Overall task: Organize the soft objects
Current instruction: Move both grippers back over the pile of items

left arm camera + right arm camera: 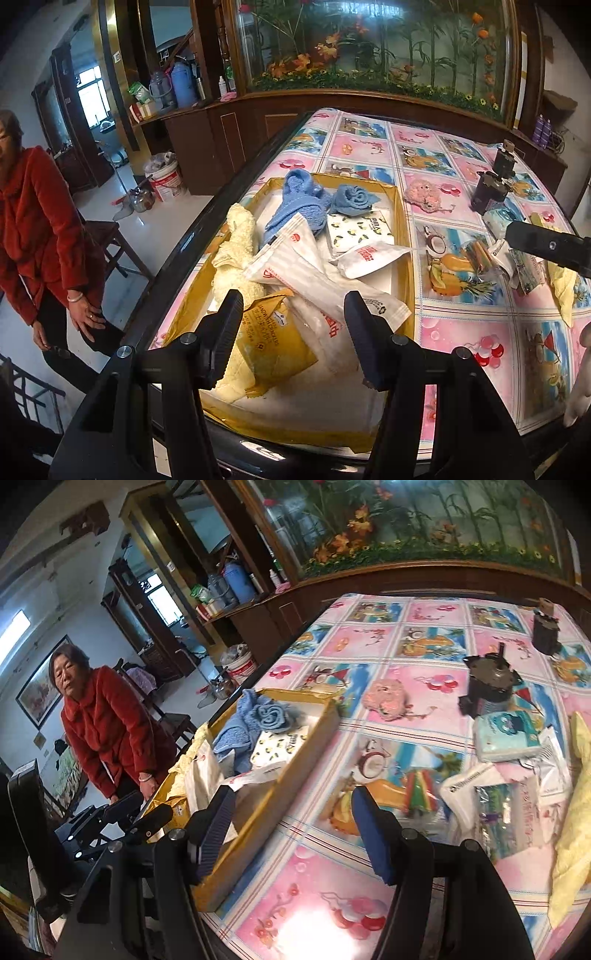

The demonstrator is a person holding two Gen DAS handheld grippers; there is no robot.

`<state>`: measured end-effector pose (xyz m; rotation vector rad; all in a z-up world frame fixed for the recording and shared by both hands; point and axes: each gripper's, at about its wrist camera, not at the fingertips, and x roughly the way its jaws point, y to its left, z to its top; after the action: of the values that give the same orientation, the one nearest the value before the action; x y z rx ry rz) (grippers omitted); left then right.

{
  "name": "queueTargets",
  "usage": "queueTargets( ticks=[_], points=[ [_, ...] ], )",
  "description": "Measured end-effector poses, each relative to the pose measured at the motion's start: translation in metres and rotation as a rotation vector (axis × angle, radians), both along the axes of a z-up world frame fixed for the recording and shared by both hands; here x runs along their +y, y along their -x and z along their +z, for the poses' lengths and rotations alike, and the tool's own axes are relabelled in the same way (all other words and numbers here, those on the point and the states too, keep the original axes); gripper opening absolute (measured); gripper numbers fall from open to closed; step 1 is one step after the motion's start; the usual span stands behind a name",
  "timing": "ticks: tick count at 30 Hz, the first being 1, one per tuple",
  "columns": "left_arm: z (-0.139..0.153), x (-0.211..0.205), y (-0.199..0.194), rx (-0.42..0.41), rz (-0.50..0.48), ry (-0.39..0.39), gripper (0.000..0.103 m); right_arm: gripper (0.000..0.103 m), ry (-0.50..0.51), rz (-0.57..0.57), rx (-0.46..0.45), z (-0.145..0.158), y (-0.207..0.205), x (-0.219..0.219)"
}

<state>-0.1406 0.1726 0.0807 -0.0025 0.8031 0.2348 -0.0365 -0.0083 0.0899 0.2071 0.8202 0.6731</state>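
Note:
A shallow yellow cardboard box (pixel 402 221) lies on the table's left side and holds blue cloths (pixel 295 203), a cream towel (pixel 240 236), a patterned tissue pack (pixel 358 229), white packets (pixel 295 266) and a yellow cracker bag (pixel 273 332). My left gripper (pixel 295 328) is open and empty just above the box's near end. My right gripper (pixel 295 834) is open and empty over the tablecloth beside the box (pixel 295 768). A pink fluffy item (pixel 386 698), a tissue pack (pixel 506 734), packets (pixel 498 808) and a yellow cloth (pixel 576 842) lie on the table.
The table carries a pink and blue patterned cloth (pixel 461 332). Two dark motor-like objects (pixel 491 686) stand at the far right. A person in a red jacket (pixel 40 236) stands close to the table's left edge. A wooden cabinet with a glass display (pixel 369 55) is behind.

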Motion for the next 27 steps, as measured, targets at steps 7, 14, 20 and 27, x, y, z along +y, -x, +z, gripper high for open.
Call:
queueTargets(
  ticks=[7, 14, 20, 27],
  points=[
    [0.0, -0.025, -0.009, 0.017, -0.045, -0.017, 0.057, 0.066, -0.085, -0.166, 0.01, -0.005, -0.002, -0.08],
    [0.001, -0.05, -0.017, 0.022, -0.171, 0.064, 0.057, 0.066, -0.167, -0.435, 0.022, -0.017, 0.001, -0.192],
    [-0.01, -0.076, -0.033, 0.082, -0.281, 0.164, 0.057, 0.066, -0.211, -0.61, 0.074, -0.039, 0.011, -0.258],
    [-0.023, -0.095, -0.053, 0.149, -0.377, 0.369, 0.057, 0.067, -0.207, -0.617, 0.125, -0.055, 0.005, -0.265]
  ],
)
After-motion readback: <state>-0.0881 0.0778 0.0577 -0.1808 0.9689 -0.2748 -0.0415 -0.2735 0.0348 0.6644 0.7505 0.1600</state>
